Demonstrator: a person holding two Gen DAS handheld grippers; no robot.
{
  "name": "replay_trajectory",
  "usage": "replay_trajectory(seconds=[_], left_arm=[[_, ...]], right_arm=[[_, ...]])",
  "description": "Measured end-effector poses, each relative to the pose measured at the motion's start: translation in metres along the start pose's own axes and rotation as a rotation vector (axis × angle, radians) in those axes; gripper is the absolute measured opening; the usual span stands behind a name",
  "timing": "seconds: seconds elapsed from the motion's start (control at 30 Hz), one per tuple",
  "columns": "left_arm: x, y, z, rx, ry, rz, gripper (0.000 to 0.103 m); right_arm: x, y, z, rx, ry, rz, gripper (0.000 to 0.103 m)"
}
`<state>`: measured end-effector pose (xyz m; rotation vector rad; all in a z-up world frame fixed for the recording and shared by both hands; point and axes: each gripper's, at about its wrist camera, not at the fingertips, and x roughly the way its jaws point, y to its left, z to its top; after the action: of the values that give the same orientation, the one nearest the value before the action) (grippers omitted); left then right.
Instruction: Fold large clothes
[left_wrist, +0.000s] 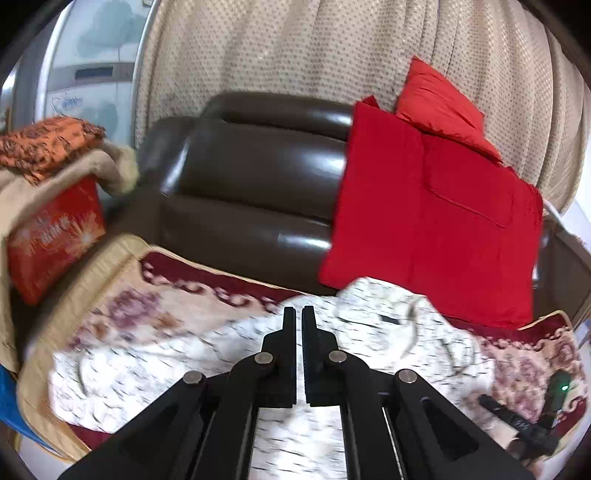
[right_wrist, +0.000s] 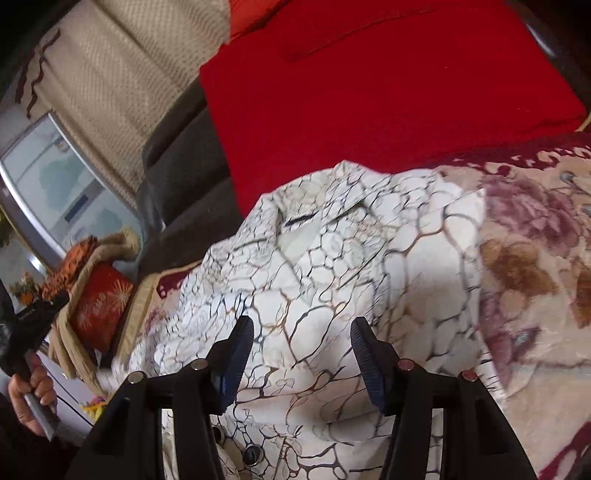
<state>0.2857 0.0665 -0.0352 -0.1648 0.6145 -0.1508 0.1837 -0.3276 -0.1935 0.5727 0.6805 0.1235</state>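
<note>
Brown sofa (left_wrist: 255, 177) w/ red cushion (left_wrist: 436, 229) leaning on backrest; floral blanket (left_wrist: 147, 310) over seat, curtain (left_wrist: 295, 48) behind.

Garment blur: the white veined garment (left_wrist: 207, 365) is motion-smeared in the left wrist view, its pattern unreadable.
Garment edge: its near part runs off the bottom of the right wrist view.
Red cushion (right_wrist: 369, 92): cropped by that view's top.
Left tool (left_wrist: 299, 314): too blurred to tell whether it pinches cloth.
</note>
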Motion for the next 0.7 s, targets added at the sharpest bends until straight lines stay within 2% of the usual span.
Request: replay_trajectory(seconds=[0.03,0.07,0.1,0.17,0.2,0.27,0.33,0.47,0.57,0.7], left_arm=[[0.004,0.004,-0.006,-0.04,0.026,-0.016,0.004],[0.007,0.011,-0.014,-0.075,0.053,-0.021,0.013],[0.015,0.029,-0.028,-0.136,0.097,-0.002,0.037],[0.024,0.065,-0.054,-0.236,0.146,0.076,0.067],[0.026,0.099,-0.077,-0.323,0.163,0.138,0.067],[0.025,0.145,-0.106,-0.439,0.175,0.192,0.067],[0.02,0.208,-0.137,-0.601,0.183,0.27,0.067],[0.01,0.287,-0.168,-0.836,0.135,0.306,0.067],[0.01,0.319,-0.175,-0.919,0.087,0.265,0.067],[0.025,0.345,-0.183,-1.03,0.071,0.181,0.066]], right_arm=[[-0.002,-0.003,0.002,0.007,0.001,0.008,0.058],[-0.003,-0.004,0.003,0.011,0.004,0.012,0.058],[-0.003,-0.006,0.004,0.017,0.01,0.018,0.058],[-0.002,-0.008,0.004,0.023,0.025,0.027,0.058],[-0.002,-0.007,0.003,0.022,0.032,0.031,0.058],[0.0,-0.005,0.001,0.012,0.042,0.035,0.058],[0.004,-0.002,-0.001,0.0,0.052,0.04,0.058],[0.015,0.008,-0.008,-0.026,0.075,0.033,0.058],[0.028,0.019,-0.014,-0.054,0.098,0.024,0.058],[0.043,0.034,-0.022,-0.096,0.113,0.009,0.058]])
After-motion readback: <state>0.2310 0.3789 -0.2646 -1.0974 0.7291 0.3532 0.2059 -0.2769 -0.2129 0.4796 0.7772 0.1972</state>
